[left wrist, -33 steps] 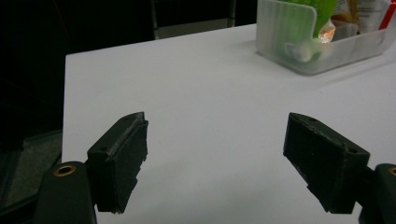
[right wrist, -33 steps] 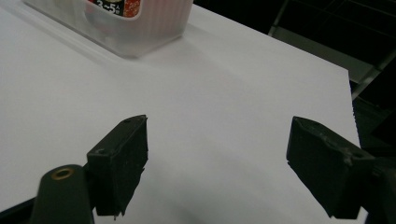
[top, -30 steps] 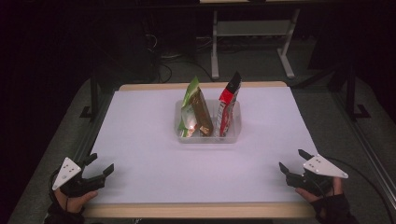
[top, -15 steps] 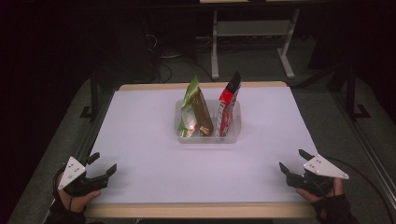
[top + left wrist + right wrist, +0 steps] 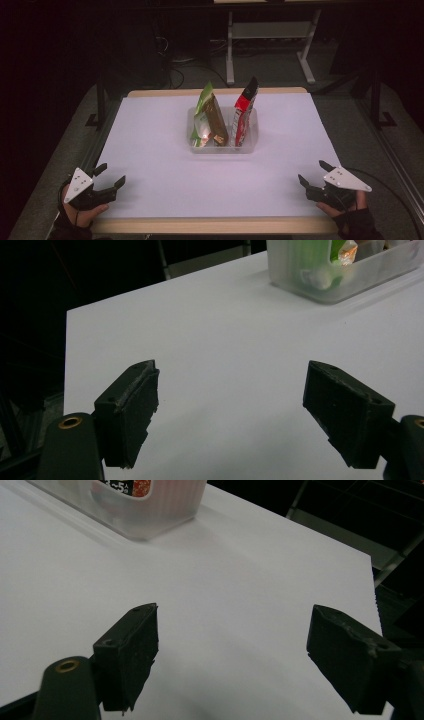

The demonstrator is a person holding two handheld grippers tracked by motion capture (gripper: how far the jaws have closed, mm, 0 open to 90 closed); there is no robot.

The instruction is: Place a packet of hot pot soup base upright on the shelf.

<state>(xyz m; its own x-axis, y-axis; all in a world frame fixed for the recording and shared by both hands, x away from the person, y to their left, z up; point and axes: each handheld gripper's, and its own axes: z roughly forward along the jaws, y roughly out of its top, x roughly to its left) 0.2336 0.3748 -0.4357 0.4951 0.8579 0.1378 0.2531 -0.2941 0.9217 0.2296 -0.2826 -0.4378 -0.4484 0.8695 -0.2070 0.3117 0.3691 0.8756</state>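
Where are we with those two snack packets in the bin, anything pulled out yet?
Nothing done: the green packet and red packet stand upright in the clear bin. The left gripper and right gripper sit open and empty at the table's near corners. Reaching, gripping and lifting remain.

Left black two-jaw gripper (image 5: 111, 176), grey three-cornered plate on top, sits at the near left corner of the white table (image 5: 165, 165), held in a hand (image 5: 82, 216) coming up from below. Jaws spread wide, nothing between them, pointing inward over the table. Right black two-jaw gripper (image 5: 314, 172) with its own grey plate sits at the near right corner, gloved hand (image 5: 352, 216) behind it. Jaws likewise wide apart and empty, low over the table.
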